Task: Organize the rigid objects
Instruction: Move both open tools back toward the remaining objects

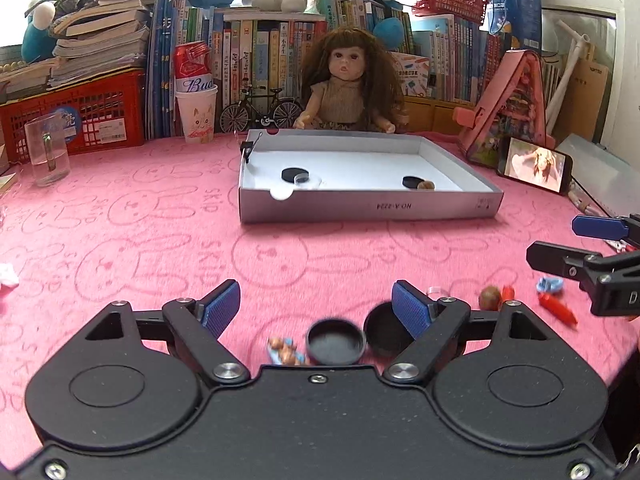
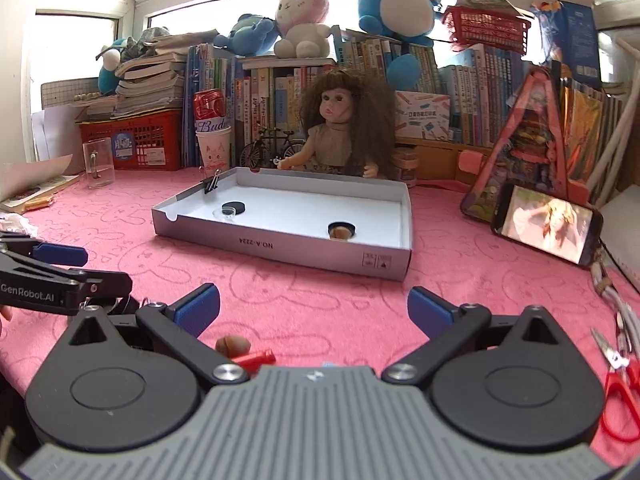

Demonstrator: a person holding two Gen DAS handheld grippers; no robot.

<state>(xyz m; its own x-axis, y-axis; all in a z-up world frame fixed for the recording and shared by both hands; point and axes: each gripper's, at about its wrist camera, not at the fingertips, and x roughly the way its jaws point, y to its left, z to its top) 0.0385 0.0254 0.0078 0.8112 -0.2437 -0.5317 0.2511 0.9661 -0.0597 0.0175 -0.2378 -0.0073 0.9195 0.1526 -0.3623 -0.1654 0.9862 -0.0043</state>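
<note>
My left gripper (image 1: 316, 308) is open low over the pink cloth. Just below its fingers lie a black round cap (image 1: 336, 342) and a small figurine (image 1: 284, 352); a second black cap (image 1: 386, 334) sits partly behind the right finger. A walnut (image 1: 490, 298) and a red piece (image 1: 556, 308) lie further right, under my right gripper (image 1: 560, 240). In the right wrist view, my right gripper (image 2: 314, 308) is wide open with nothing between its fingers; the walnut (image 2: 233, 345) and red piece (image 2: 256, 358) lie by its left finger. My left gripper (image 2: 92, 266) shows at the left edge.
A shallow grey box (image 1: 368, 208) ahead holds two black discs, a walnut and a clear lid; a binder clip (image 1: 248, 148) grips its wall. Behind it sit a doll (image 1: 348, 80), books and baskets. Around the cloth are a phone (image 2: 548, 224), red scissors (image 2: 620, 392) and a glass mug (image 1: 46, 152).
</note>
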